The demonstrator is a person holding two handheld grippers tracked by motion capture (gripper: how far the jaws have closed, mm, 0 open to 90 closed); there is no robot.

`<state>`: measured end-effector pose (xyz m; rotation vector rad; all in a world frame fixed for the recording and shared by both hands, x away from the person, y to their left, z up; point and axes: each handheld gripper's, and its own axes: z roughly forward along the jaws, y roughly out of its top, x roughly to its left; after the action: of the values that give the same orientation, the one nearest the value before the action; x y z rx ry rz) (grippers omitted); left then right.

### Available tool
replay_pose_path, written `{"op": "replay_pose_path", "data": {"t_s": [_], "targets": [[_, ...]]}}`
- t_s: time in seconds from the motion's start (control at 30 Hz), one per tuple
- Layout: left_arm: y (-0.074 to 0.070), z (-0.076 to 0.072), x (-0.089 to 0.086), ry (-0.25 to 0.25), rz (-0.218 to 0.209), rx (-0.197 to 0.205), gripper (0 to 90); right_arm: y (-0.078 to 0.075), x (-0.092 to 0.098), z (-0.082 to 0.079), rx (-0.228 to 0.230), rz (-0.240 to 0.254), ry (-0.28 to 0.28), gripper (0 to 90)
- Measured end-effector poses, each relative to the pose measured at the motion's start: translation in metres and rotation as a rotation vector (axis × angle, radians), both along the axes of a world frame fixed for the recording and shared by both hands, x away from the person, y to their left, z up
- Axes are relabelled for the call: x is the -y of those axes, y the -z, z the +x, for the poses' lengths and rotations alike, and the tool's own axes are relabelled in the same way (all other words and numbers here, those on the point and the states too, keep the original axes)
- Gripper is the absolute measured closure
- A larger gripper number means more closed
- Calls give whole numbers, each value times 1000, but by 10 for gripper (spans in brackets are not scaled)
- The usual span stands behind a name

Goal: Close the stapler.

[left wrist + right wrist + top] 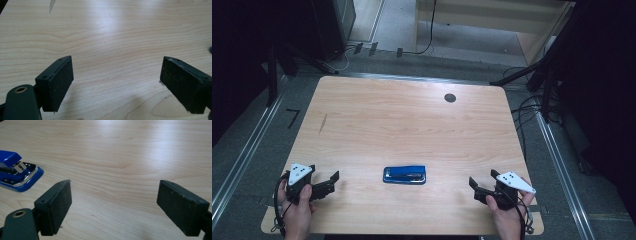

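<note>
A: Status at near edge?

B: Left gripper (331,181) is held low at near-left corner of table (412,115), jaws spread wide, nothing gripped. In left gripper view only bare wood is seen between the pads (61,82). Right gripper (474,187) is held at near-right, jaws also spread wide, empty. Both are aimed inward, toward table centre.

A: Stapler?

B: Stapler (404,174) is laid flat betw. the two grippers, approx. mid-width, near front edge. Blue body, long axis set left-right. Not touched by either gripper; well apart from both. In right gripper view it's seen at far left (15,171), metal staple tray and blue base visible, outside the jaw gap. A blue sliver is caught at right edge of left gripper view.

A: Further back?

B: Tabletop bare past the stapler. A dark streak (322,123) is seen mid-left, a round dark grommet (450,97) near far edge, right of centre. Cables (527,107) are seen on the floor beyond and to the right.
</note>
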<state>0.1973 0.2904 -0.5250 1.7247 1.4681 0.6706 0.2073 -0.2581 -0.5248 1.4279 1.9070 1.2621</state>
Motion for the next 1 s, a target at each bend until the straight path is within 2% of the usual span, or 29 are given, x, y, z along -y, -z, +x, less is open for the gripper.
{"op": "replay_pose_path", "data": {"t_s": [0.63, 1.0], "targets": [[0, 0, 0, 1, 3, -2, 116, 0, 48, -9, 9, 21, 80, 132], [0, 0, 1, 1, 8, 0, 115, 2, 82, -19, 21, 33, 153, 133]]}}
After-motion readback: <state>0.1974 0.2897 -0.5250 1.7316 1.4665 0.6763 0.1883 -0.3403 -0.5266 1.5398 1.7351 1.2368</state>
